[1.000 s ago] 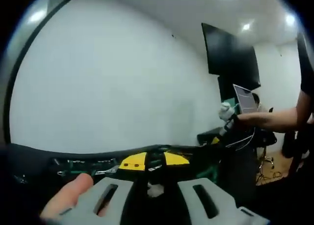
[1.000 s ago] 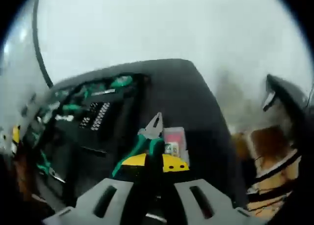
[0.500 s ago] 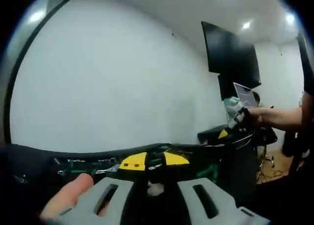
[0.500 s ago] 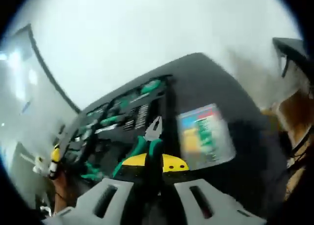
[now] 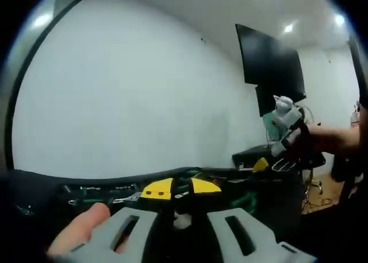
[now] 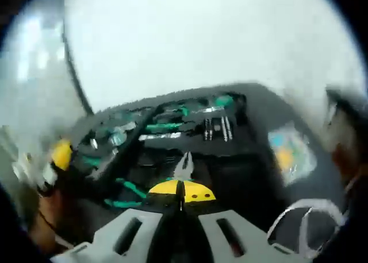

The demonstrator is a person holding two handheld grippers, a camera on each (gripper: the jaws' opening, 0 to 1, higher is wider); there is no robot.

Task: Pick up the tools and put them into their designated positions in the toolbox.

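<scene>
While the right tool [image 6: 179,212] grips pliers [image 6: 183,166] above the open toolbox [image 6: 172,134], left tool [image 5: 183,220] state unclear.

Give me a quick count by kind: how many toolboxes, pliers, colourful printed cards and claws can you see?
Toolbox: 1
Pliers: 1
Colourful printed card: 1
Claws: 2, the right claw and the left claw
Total: 5
</scene>
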